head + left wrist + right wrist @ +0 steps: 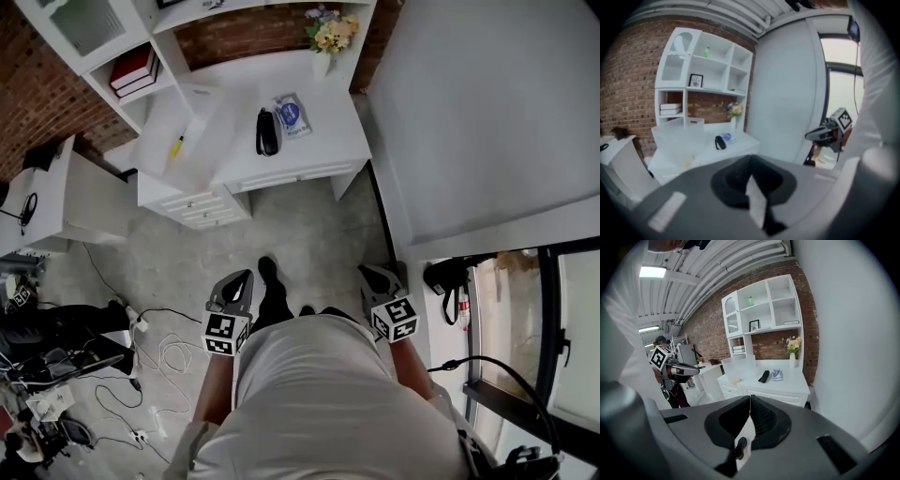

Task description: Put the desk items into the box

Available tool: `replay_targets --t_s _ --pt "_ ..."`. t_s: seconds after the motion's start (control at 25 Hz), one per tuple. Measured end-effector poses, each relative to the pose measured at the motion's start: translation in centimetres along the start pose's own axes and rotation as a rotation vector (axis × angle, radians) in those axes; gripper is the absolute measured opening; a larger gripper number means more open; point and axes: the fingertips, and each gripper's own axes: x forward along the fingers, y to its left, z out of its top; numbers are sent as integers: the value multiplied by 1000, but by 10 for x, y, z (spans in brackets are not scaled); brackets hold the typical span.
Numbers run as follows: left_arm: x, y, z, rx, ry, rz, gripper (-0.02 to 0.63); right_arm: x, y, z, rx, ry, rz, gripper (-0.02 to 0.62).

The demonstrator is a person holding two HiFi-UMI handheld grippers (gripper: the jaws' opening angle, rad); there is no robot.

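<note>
The person stands on the bare concrete floor [309,230], well back from the white desk [323,150], with both tools held low at the hips and pointing toward the desk. The left gripper [245,277] has its jaws pressed together with nothing between them; its own view shows the two dark pads meeting in a line over a pale strip of floor. The right gripper [367,271] is the same, its ribbed pads closed tight on each other and carrying nothing. On the desk's left end sits the clear plastic box [159,117], upright and open at the top. A small yellow item [176,146] lies inside it; it looks like a pen or marker, though it is too small here to be sure. To the right of the box and apart from it, a black oblong object [267,131] lies on the desktop. Just beside that, on its right, is a blue-and-white packet [292,114]. At the back edge of the desk, against the brick wall, stands a white vase [323,64] of pale flowers. Left of the desk, a white shelf unit holds a short stack of red books [133,70]. Loose white cables [164,361] trail across the floor at the person's left. A black shoe [267,272] shows between the two grippers.
</note>
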Motion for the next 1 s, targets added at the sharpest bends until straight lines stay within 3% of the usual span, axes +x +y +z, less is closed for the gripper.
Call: replay_targets --t_s 0.64,1.0 --pt "59 113 54 -7 -68 -101 3 103 -12 82 2 -4 -74 2" --pt "90 166 67 3 -44 -129 3 159 -13 116 11 -19 -89 2"
